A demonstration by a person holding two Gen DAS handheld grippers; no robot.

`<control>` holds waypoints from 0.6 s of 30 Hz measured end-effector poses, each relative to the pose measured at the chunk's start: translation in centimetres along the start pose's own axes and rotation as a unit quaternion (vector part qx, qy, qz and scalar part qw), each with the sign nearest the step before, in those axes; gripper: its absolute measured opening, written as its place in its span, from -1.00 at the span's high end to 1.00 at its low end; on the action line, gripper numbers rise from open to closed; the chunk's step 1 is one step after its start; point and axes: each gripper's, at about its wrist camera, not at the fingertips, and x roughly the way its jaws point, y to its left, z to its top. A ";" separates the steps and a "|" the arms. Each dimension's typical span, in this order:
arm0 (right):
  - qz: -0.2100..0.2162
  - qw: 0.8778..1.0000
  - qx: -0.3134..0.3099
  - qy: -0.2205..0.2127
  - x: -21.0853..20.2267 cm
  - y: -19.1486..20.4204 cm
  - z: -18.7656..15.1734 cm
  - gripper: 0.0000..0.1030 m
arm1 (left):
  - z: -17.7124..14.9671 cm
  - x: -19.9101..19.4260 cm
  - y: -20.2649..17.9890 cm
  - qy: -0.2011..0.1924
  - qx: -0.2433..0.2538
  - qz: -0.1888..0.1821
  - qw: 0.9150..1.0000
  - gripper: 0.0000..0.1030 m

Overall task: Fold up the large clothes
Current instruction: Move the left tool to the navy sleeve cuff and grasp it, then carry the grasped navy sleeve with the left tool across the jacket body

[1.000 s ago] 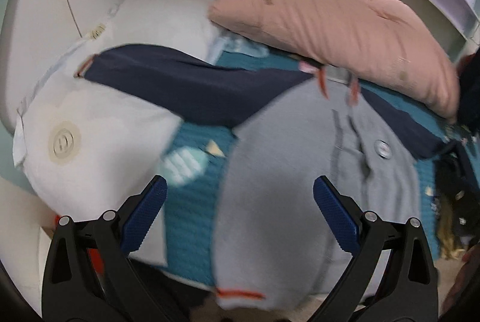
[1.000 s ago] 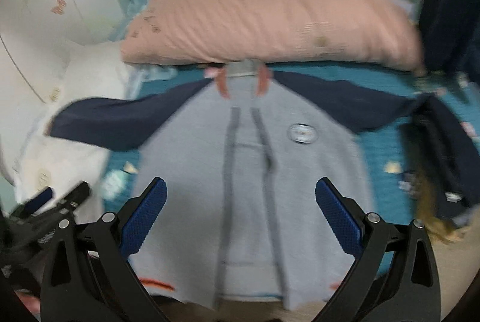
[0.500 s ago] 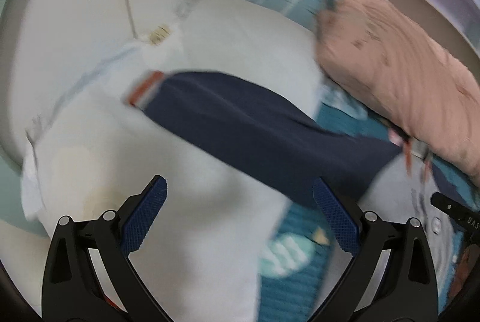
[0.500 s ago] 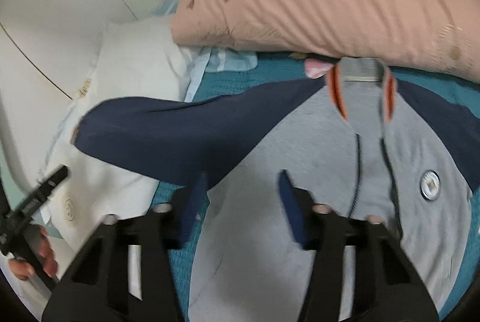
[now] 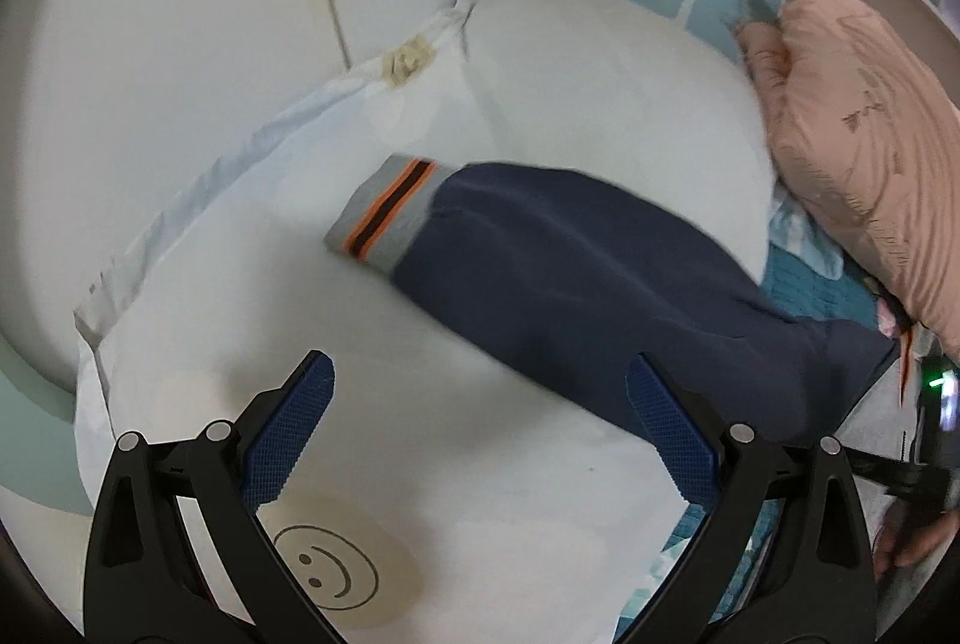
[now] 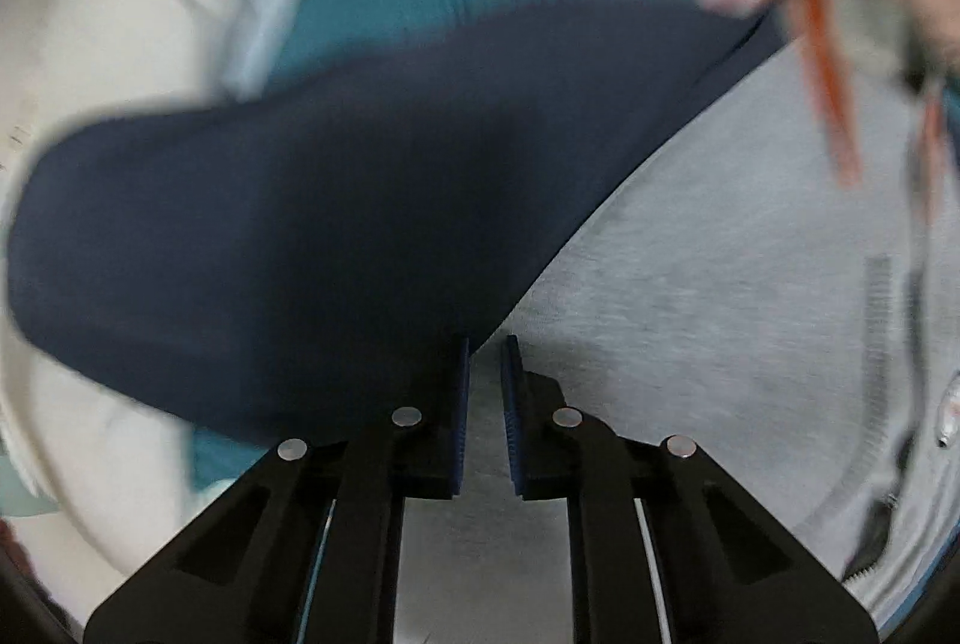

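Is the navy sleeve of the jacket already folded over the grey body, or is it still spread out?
Spread out. The navy sleeve lies stretched sideways across the white pillow, its striped cuff far from the grey body.

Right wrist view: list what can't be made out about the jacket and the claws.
- Right claw: nearly closed at the seam of navy sleeve and grey body; motion blur hides whether fabric is pinched.
- Collar: smeared by blur.
- Left wrist view: left claw is open above the white pillow; the sleeve's striped cuff is clear, the jacket body is cut off at the right edge.
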 end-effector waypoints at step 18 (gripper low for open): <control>-0.027 0.999 -0.040 0.014 0.3 0.5 0.9 0.78 | 1.5 8.5 0.8 0.088 -0.091 -0.027 0.992 -0.56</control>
